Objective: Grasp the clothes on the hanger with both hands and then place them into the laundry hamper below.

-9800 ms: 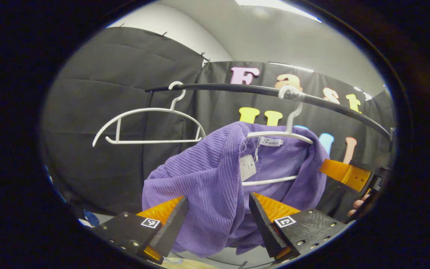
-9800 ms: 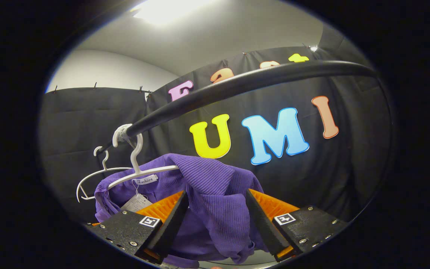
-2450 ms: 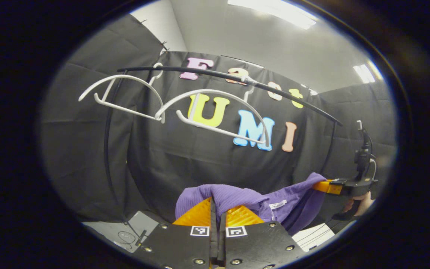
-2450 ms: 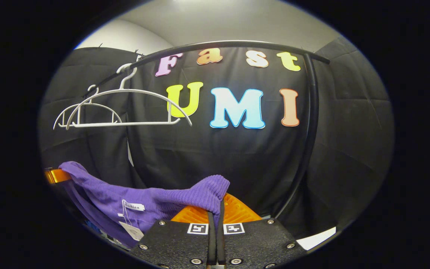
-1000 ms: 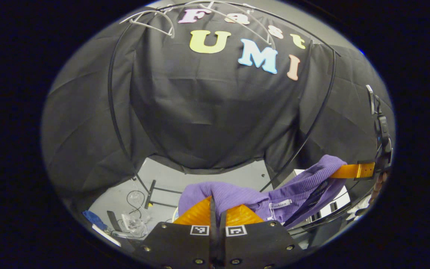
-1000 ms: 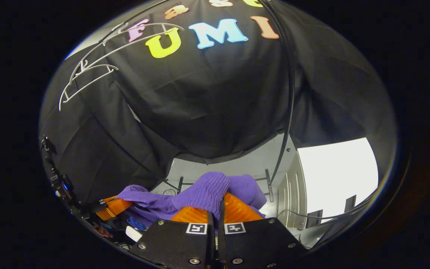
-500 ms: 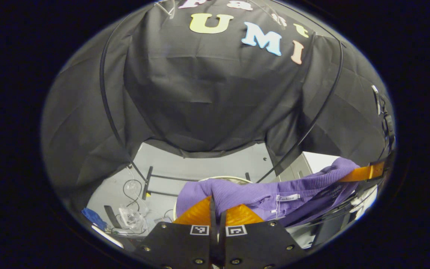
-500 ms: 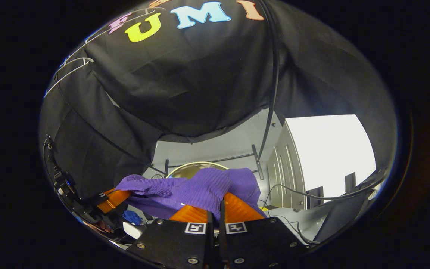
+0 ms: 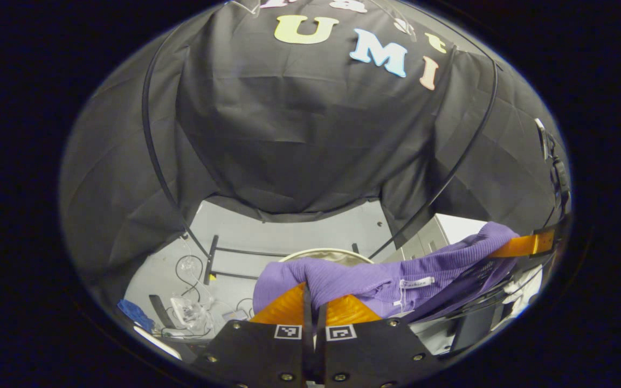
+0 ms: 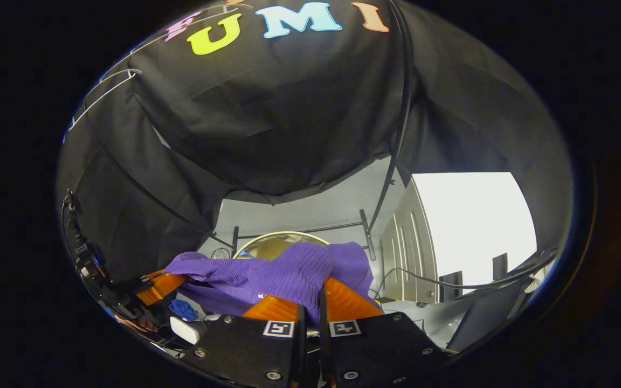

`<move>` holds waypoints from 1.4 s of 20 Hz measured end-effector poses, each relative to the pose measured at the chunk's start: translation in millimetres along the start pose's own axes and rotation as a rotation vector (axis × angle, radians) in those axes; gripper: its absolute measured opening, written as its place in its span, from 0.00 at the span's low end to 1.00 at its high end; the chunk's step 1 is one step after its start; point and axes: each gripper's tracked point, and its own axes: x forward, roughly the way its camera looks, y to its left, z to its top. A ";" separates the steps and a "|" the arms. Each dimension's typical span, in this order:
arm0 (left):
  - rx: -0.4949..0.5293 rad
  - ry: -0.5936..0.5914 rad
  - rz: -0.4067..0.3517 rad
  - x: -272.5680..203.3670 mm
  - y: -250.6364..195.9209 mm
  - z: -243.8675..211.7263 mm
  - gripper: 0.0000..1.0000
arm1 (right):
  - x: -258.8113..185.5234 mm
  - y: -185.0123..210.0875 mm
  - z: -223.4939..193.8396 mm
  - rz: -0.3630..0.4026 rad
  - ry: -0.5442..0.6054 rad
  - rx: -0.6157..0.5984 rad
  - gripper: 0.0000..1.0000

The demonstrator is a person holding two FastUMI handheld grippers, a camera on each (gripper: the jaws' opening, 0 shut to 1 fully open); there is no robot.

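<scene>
Item, left gripper [image 9: 313,302]: your jaws are pressed together on a fold of the purple garment [image 9: 375,277], ribbed cloth bulging up between the fingers. In the right gripper view you see this same gripper [image 10: 173,280] at the lower left, pinching the far end of the cloth.

Item, right gripper [image 10: 310,302]: your jaws are likewise closed tight on a bunched shoulder of the purple garment [image 10: 289,272]. In the left gripper view it appears at the right edge [image 9: 504,250], clamped on the other end.

Item, purple garment: you hold it stretched between the two grippers, sagging in the middle, with a white neck label [image 9: 417,282] showing on the inside. It hangs in the air just above the laundry hamper [image 9: 324,253], whose pale round rim [image 10: 281,235] curves out from behind the cloth.

Item, surroundings: a black clothes rack [image 9: 151,140] with its feet on the grey floor [image 9: 289,234]; white hangers [image 10: 100,91] high on the rail; loose cables [image 9: 189,269] and a blue cloth [image 9: 135,313] on the floor at lower left; a white cabinet [image 10: 467,226] to the right.
</scene>
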 end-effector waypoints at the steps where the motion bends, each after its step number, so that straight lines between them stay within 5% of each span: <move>1: 0.011 0.014 0.002 4.8 -1.1 -6.7 0.01 | 1.3 -0.5 -4.9 -0.012 0.010 -0.015 0.11; 5: -0.004 0.062 -0.015 13.7 -10.2 -4.6 0.01 | 0.7 -3.0 -18.9 -0.057 0.047 -0.043 0.12; 10: 0.028 0.109 -0.032 13.9 -11.7 -5.9 0.17 | -4.5 11.7 -32.5 -0.014 0.066 -0.020 0.93; 15: 0.005 0.041 0.070 -22.1 -4.0 23.8 0.95 | -22.9 -6.7 0.3 0.016 -0.047 0.012 0.95; 23: -0.035 -0.234 0.342 -125.0 -83.0 90.5 0.95 | -96.4 -148.0 75.0 0.024 -0.366 -0.066 0.95; 28: -0.021 -0.506 0.375 -203.7 -177.2 160.5 0.99 | -161.7 -218.1 107.3 0.050 -0.578 -0.111 0.95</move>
